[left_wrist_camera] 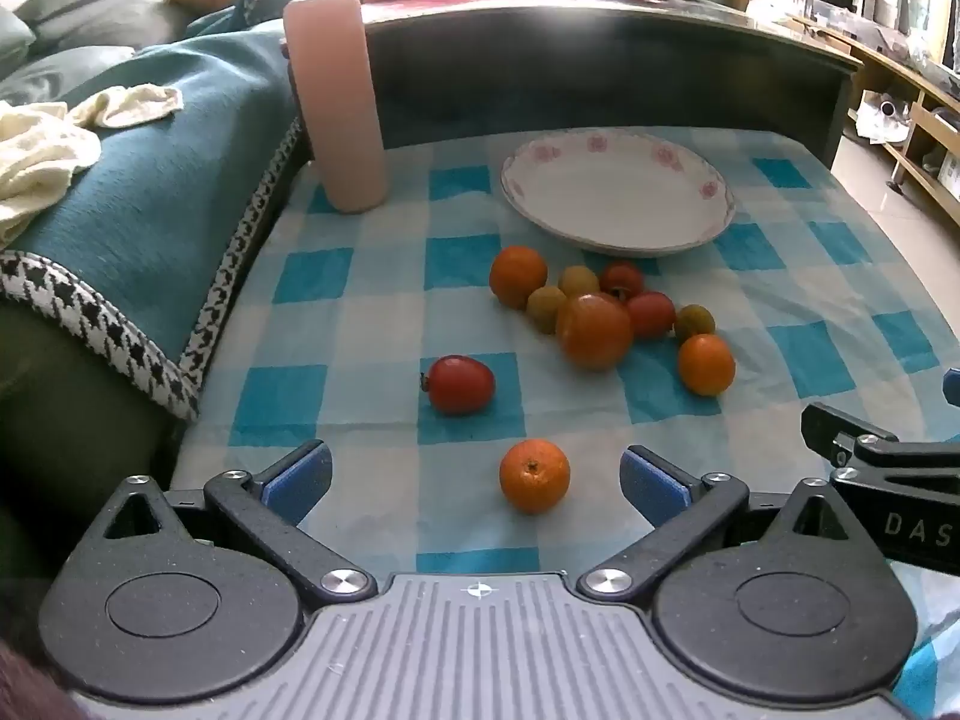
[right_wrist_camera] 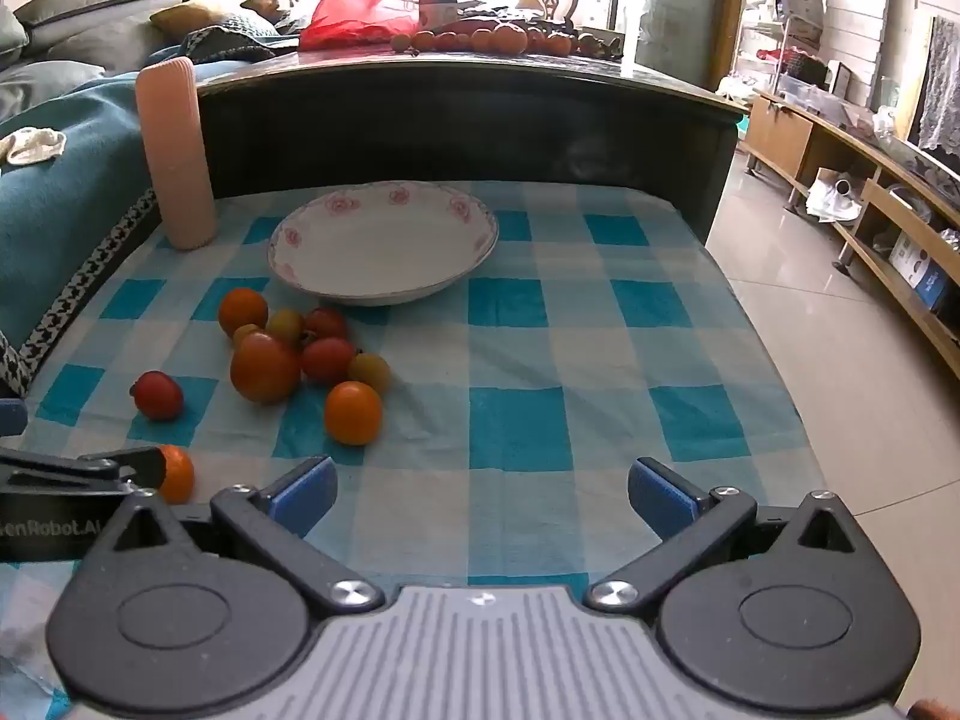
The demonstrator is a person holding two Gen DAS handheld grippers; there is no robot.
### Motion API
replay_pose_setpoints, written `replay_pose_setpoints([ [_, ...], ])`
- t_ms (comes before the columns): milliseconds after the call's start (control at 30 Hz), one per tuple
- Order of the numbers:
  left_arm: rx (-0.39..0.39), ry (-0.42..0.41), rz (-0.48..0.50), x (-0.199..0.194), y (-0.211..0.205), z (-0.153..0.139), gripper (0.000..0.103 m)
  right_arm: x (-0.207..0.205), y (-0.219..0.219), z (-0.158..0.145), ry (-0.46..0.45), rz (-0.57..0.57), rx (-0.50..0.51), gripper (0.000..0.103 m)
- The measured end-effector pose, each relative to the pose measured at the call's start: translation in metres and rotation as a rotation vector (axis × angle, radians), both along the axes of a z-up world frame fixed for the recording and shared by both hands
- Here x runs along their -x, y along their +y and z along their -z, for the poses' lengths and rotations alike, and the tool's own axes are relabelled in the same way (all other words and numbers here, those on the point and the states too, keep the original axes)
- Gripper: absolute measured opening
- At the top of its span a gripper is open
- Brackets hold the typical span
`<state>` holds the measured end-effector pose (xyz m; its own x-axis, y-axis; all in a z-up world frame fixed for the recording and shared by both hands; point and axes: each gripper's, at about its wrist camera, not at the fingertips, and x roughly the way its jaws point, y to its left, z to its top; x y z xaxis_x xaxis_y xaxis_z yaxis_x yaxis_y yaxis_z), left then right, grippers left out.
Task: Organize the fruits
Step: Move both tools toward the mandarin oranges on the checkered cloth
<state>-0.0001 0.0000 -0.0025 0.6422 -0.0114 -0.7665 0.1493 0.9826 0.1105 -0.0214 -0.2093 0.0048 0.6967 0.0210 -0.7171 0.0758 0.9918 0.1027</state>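
Note:
A white plate with pink flowers (left_wrist_camera: 618,195) (right_wrist_camera: 384,240) stands on the blue checked cloth. In front of it lies a cluster of fruit: a big orange-red tomato (left_wrist_camera: 594,330) (right_wrist_camera: 265,366), small red tomatoes, yellowish ones and oranges. One red tomato (left_wrist_camera: 459,384) (right_wrist_camera: 158,396) lies apart on the left. A small orange (left_wrist_camera: 534,476) (right_wrist_camera: 177,474) sits just ahead of my left gripper (left_wrist_camera: 477,480), between its open fingers and touching neither. My right gripper (right_wrist_camera: 480,495) is open over bare cloth, right of the fruit.
A tall pink cylinder (left_wrist_camera: 336,102) (right_wrist_camera: 175,153) stands at the back left beside a sofa with a teal blanket (left_wrist_camera: 150,168). A dark raised counter (right_wrist_camera: 468,114) with more fruit closes the back. The table edge and tiled floor (right_wrist_camera: 840,312) lie to the right.

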Motion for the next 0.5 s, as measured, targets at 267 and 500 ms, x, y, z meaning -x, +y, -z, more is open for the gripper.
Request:
replay_pose_setpoints([
  [267,0.01,0.008,-0.008,-0.0028,0.0052,0.0041,0.103,-0.0012,0.0039,0.0012,0.002,-0.002,0.013,0.103],
  [500,0.0,0.004,-0.01,-0.0002,0.0024,0.0048,0.103,-0.0024,0.0033,0.0034,0.005,0.0,0.01,0.103],
])
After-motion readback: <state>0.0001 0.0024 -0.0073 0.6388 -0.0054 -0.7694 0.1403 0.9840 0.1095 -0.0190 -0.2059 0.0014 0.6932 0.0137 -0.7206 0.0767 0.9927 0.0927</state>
